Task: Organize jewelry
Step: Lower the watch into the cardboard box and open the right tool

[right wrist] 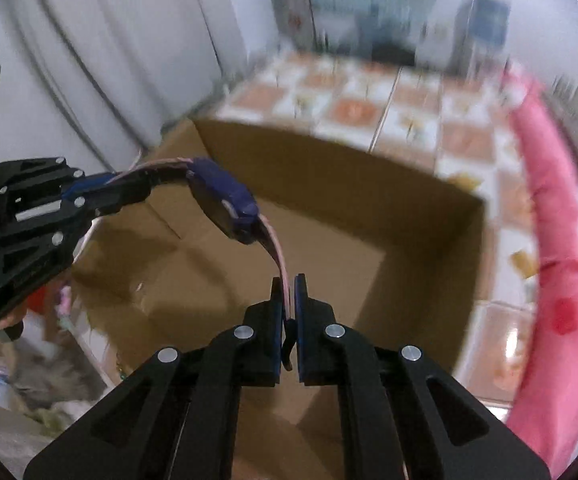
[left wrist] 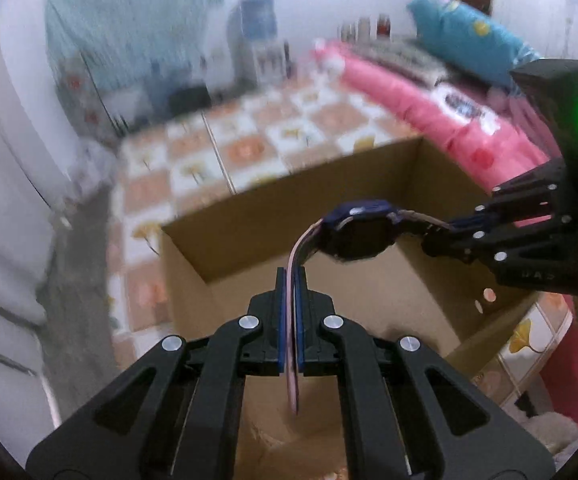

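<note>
- Left wrist view: the left hand-held gripper (left wrist: 291,280) has its blue-padded fingers pressed together on one pale pink strap end of the dark blue, square-faced digital wristwatch (left wrist: 359,232). The watch hangs in the air between the two tools, above the open brown cardboard box (left wrist: 249,224). The right hand-held gripper (left wrist: 435,226) comes in from the right and pinches the other strap end; a green light glows on its body.
- Right wrist view: the right hand-held gripper (right wrist: 289,280) pinches the thin pink strap, though a narrow gap shows beside the strap on one side. The wristwatch (right wrist: 225,200) arches across to the left hand-held gripper (right wrist: 101,184), closed on the far strap, over the box (right wrist: 329,184), whose inside looks bare where visible. The box rests on a flower-patterned tiled floor (right wrist: 353,108).
- Handling, as a judgement: the watch seems light; its case is rigid and its straps are soft and bendy, so it sags when held by the tips. A grip nearer the case would steady it.
- Writing: a few letters are embossed on the right tool's body in the left view, too faint to read; no watch brand is legible.
</note>
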`<act>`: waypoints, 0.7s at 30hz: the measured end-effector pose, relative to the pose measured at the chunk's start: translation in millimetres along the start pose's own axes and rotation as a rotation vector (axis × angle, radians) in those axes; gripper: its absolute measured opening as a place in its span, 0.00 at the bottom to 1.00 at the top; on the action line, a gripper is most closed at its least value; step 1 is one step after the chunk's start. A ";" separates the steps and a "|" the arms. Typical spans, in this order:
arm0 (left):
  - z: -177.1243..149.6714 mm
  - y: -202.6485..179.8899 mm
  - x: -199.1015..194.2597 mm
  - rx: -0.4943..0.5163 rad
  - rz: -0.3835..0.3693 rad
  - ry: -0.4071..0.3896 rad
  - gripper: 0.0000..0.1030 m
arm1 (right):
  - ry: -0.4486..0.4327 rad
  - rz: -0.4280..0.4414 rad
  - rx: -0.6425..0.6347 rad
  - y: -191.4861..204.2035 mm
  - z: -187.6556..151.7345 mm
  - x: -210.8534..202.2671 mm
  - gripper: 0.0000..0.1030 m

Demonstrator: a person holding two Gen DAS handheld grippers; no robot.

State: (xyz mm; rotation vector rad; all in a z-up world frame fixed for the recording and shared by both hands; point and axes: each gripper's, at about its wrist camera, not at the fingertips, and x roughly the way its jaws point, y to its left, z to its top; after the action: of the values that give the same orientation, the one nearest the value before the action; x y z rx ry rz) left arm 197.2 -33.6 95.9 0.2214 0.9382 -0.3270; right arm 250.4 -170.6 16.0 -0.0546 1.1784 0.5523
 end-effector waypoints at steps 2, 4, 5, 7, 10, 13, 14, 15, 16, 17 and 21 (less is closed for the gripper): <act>8.5 11.4 26.2 -0.014 -0.019 0.081 0.03 | 0.086 0.043 0.045 -11.4 13.0 22.6 0.06; 8.6 17.0 43.1 -0.020 -0.027 0.127 0.03 | 0.136 0.034 0.073 -18.3 24.1 38.8 0.06; 8.0 20.5 49.7 -0.020 -0.019 0.145 0.03 | 0.146 0.008 0.072 -20.7 29.9 44.7 0.06; 8.5 24.7 62.8 -0.010 -0.003 0.170 0.03 | 0.161 0.005 0.086 -23.6 35.9 54.4 0.06; 10.2 29.2 71.9 -0.015 0.011 0.179 0.03 | 0.148 -0.008 0.091 -26.3 44.0 58.9 0.06; 12.6 31.0 64.4 -0.023 0.002 0.138 0.03 | 0.138 -0.025 0.096 -28.4 43.9 62.8 0.06; 13.2 31.7 60.1 -0.028 0.001 0.119 0.03 | 0.135 -0.039 0.092 -28.4 43.5 64.3 0.06; 13.4 32.1 55.0 -0.032 0.001 0.103 0.03 | 0.131 -0.053 0.089 -28.9 45.0 65.9 0.06; 12.9 32.6 48.2 -0.035 0.000 0.081 0.03 | 0.126 -0.062 0.088 -32.1 47.4 66.5 0.06; 12.1 33.0 40.8 -0.039 0.002 0.058 0.03 | 0.118 -0.077 0.084 -33.4 48.1 66.9 0.06; 7.1 33.2 14.8 -0.048 0.018 -0.023 0.05 | 0.046 -0.156 0.044 -29.1 54.5 57.0 0.06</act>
State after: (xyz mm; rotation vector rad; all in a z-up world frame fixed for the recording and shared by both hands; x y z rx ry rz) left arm 222.9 -7.8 89.3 0.1810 0.9195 -0.2898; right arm 325.1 -156.6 -19.9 -0.1212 1.2190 0.3888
